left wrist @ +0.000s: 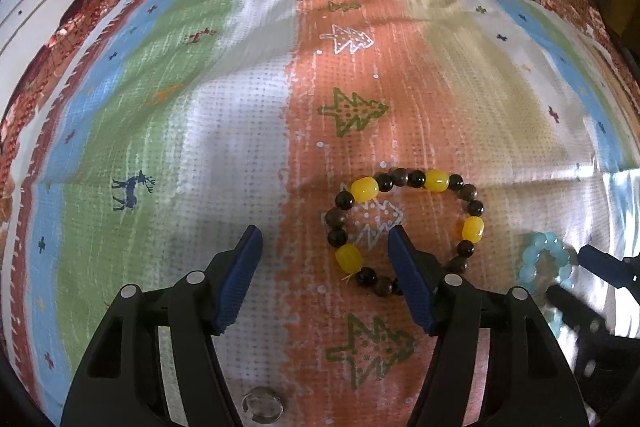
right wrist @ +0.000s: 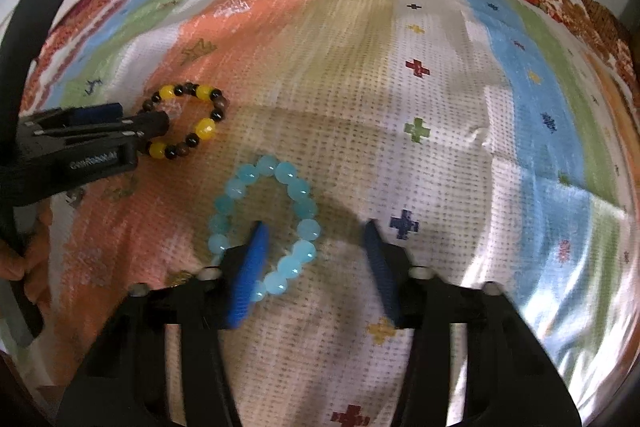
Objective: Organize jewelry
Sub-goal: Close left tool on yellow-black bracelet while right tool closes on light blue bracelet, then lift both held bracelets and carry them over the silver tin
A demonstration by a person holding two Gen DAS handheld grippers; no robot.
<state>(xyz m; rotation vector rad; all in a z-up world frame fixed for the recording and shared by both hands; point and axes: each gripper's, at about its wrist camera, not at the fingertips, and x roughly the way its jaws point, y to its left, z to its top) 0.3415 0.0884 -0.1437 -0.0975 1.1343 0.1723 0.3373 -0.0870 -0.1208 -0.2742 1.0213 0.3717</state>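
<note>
**Each gripper straddles one side of its own bracelet**

In the right wrist view, lower centre, the right gripper (right wrist: 316, 227) is spread wide and holds nothing. Its left finger (right wrist: 250, 271) stands inside the loop of the blue bracelet (right wrist: 304, 203), and the other finger is outside it to the right, so the loop's right side lies between them. The loop runs up the frame from the fingers, slightly longer that way than across. Closing should catch that side, as I judge it.

In the left wrist view, lower centre, the left gripper (left wrist: 326, 231) is also released and empty. Its right finger (left wrist: 408, 267) reaches into the dark-and-yellow bracelet (left wrist: 434, 181) over the near beads, and the loop's left side sits between the fingers, nearer the right one. That bracelet lies flat on the cloth (left wrist: 224, 115), right of centre, roughly round.

The blue beads are translucent and faceted; the other string mixes dark round beads with four larger yellow ones. A small ring (left wrist: 262, 405) lies at the bottom edge, between the left gripper's arms.
</note>
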